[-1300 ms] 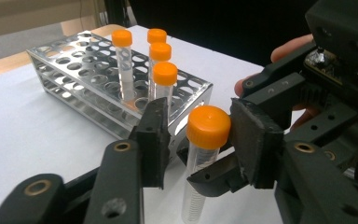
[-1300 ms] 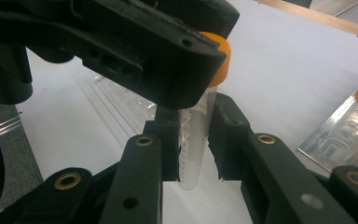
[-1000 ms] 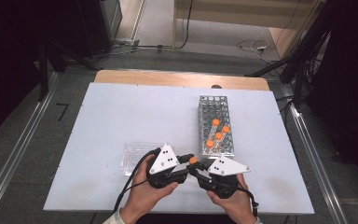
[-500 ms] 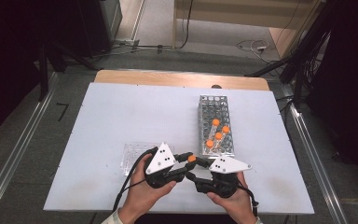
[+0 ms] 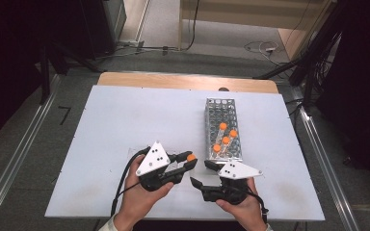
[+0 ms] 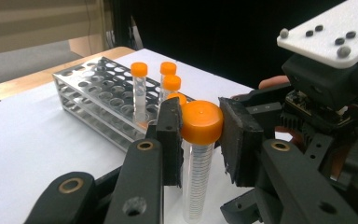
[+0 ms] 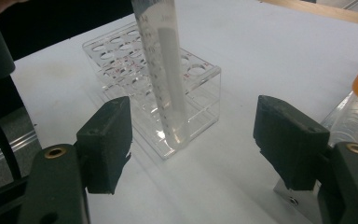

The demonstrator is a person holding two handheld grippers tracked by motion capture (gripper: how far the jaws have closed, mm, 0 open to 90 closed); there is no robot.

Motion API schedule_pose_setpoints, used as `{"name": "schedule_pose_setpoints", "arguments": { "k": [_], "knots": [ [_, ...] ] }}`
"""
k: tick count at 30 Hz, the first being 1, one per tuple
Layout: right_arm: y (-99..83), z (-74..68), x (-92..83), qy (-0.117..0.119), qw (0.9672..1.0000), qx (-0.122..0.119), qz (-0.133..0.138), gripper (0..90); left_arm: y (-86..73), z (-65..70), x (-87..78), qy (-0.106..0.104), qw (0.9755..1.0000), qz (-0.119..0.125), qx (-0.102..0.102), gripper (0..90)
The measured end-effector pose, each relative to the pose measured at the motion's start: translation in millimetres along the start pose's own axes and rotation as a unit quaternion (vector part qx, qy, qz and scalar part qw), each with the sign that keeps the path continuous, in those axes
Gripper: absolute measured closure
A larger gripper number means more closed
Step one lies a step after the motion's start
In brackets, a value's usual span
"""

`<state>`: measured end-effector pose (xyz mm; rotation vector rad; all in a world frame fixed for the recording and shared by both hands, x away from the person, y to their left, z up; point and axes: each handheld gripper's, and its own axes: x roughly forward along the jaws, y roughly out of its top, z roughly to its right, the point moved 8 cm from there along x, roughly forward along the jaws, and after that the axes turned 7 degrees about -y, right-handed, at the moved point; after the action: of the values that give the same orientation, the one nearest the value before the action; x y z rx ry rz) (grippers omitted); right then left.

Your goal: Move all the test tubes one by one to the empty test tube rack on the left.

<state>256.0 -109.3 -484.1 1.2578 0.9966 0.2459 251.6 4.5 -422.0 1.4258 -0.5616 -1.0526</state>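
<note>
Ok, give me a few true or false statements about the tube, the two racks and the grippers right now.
1. The left gripper holds an orange-capped tube by its cap. True.
2. The right gripper is clamped on that tube. False: its jaws stand apart, having just been opening, and touch nothing.
3. The metal rack holds four orange-capped tubes. True.
4. The clear plastic rack is full of tubes. False: its visible holes are empty.
5. The held tube lies flat on the table. False: it hangs upright.
</note>
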Motion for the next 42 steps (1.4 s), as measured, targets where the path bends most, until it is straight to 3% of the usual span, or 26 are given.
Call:
{"name": "schedule_pose_setpoints", "arguments": {
  "k": [10, 18, 21, 23, 24, 25, 27, 32, 42],
  "knots": [
    [-1.1, 2.0, -1.6, -0.003, 1.0, 0.001, -0.002, 26.9, 10.3, -16.2, -29.7, 0.027, 0.9994, 0.016, -0.011, 71.2],
    [-0.7, 3.6, -3.7, -0.004, 1.0, 0.001, 0.001, 27.1, 11.1, -42.1, -65.6, 0.076, 0.9967, 0.021, -0.02, 71.2],
    [-1.2, 4.1, -3.6, -0.004, 1.0, 0.001, 0.0, 27.2, 9.1, -54.3, -79.8, 0.102, 0.9944, 0.019, -0.022, 71.2],
    [-1.3, 4.2, -3.6, -0.004, 1.0, 0.0, 0.0, 27.3, 6.6, -64.4, -90.3, 0.126, 0.9916, 0.016, -0.024, 71.1],
    [-1.2, 4.1, -3.9, -0.004, 1.0, 0.0, 0.001, 27.3, 3.6, -72.8, -97.8, 0.144, 0.9891, 0.014, -0.028, 71.1],
    [-1.1, 4.1, -4.0, -0.004, 1.0, 0.001, 0.001, 27.3, 3.6, -72.8, -97.8, 0.144, 0.9891, 0.014, -0.028, 71.1],
    [-1.2, 4.6, -4.2, -0.005, 1.0, 0.001, 0.0, 27.4, -0.3, -81.9, -104.5, 0.162, 0.9861, 0.013, -0.034, 71.1],
    [-1.8, 4.7, -4.1, -0.004, 1.0, 0.0, 0.0, 27.5, -10.4, -98.8, -111.0, 0.184, 0.9819, 0.011, -0.043, 71.1],
    [-1.8, 5.8, -5.3, -0.004, 1.0, 0.0, 0.001, 27.7, -15.3, -103.5, -110.2, 0.208, 0.9779, -0.004, -0.024, 71.1]
  ]
}}
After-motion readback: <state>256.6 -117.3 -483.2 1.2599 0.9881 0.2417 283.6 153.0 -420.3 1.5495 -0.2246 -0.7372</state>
